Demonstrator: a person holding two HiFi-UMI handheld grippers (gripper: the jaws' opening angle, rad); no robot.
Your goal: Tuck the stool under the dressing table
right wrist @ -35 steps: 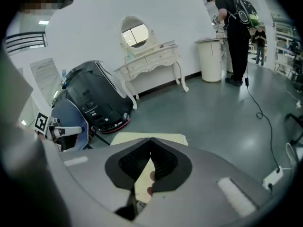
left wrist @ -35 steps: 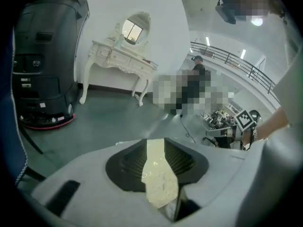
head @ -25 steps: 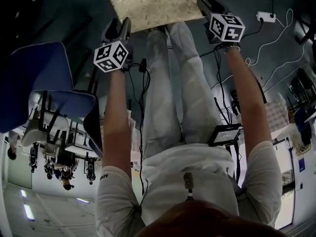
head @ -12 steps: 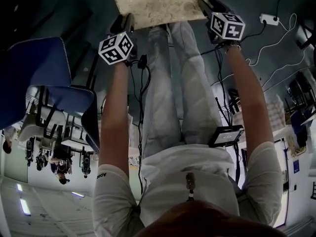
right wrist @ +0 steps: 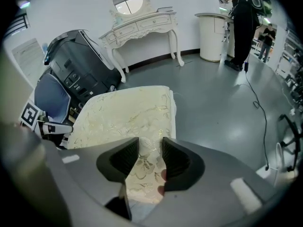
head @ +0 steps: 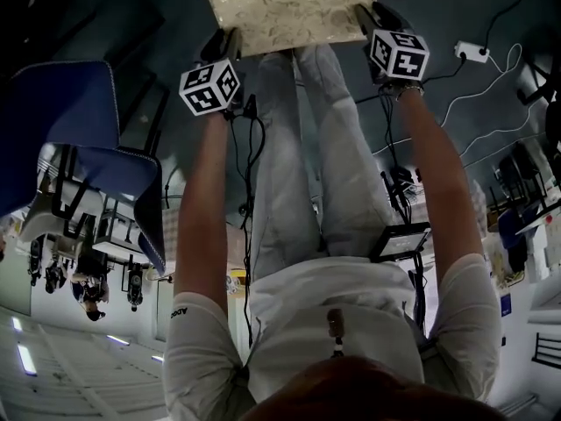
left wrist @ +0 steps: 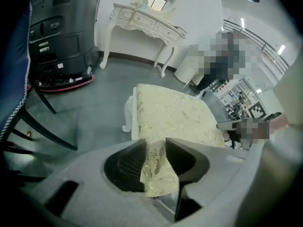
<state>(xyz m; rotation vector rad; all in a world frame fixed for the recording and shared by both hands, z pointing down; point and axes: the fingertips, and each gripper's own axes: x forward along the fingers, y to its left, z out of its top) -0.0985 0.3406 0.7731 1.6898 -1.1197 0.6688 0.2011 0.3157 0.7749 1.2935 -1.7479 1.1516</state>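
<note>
The stool (head: 289,7) has a cream, gold-patterned cushion and white carved legs; it stands on the grey floor in front of my feet. My left gripper (head: 224,44) is at the cushion's left edge. Its jaws are closing, and in the left gripper view (left wrist: 155,148) the fabric bunches between the pads. My right gripper (head: 363,16) is at the cushion's right edge. Its jaws are also closing, and the cushion's corner (right wrist: 142,164) lies flat between them. The white dressing table (left wrist: 142,20) with its oval mirror stands against the far wall (right wrist: 142,25).
A blue chair (head: 79,130) stands to my left, with a black machine (right wrist: 80,65) beside it. A white round bin (right wrist: 210,30) and a standing person (right wrist: 241,18) are right of the dressing table. White cables and a power strip (head: 473,31) lie on the floor at right.
Both grippers have come down onto the stool's side edges. The left one has drawn in against the cushion. The stool itself stays where it was.
</note>
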